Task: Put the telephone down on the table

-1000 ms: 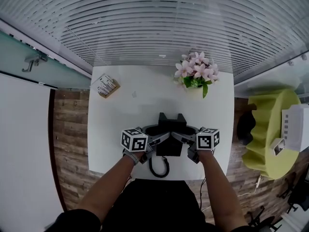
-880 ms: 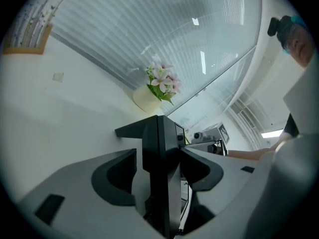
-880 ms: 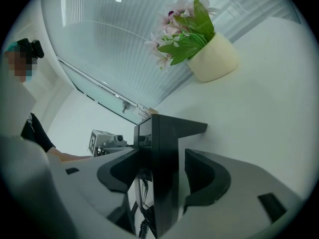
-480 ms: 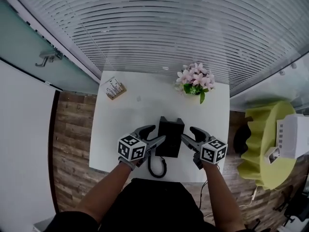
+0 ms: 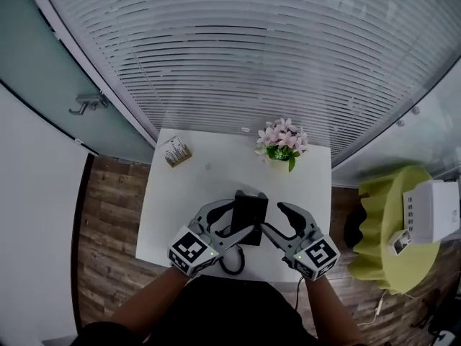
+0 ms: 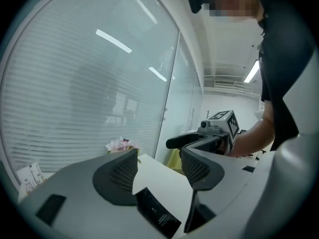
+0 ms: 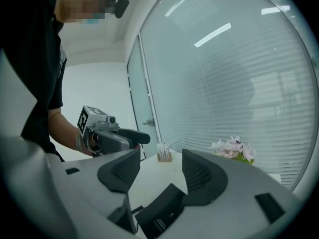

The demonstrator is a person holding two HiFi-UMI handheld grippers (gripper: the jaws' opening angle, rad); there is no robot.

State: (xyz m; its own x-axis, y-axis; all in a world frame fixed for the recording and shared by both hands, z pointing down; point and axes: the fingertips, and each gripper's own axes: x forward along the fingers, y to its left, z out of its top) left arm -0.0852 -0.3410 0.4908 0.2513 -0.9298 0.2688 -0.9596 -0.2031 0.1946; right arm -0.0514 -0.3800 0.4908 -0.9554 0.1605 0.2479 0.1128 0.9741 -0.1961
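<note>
Where the telephone (image 5: 250,211) lies: flat on the white table (image 5: 209,186), mid-table, toward your edge.
Left gripper (image 6: 158,169): fingers apart, having just been opening. They pinch nothing, and the telephone shows below the gap.
Right gripper (image 7: 160,169): likewise just opened wide, clear of the telephone.
Cord (image 5: 232,263): coiled at the telephone's 6 o'clock.
Flowers (image 5: 281,141): at 1 o'clock.
Card holder (image 5: 176,151): at 10 o'clock.

Matt black telephone (image 5: 249,213), smooth white table (image 5: 205,186)

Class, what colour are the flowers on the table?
Pale pink. The flowers show best in the head view.
</note>
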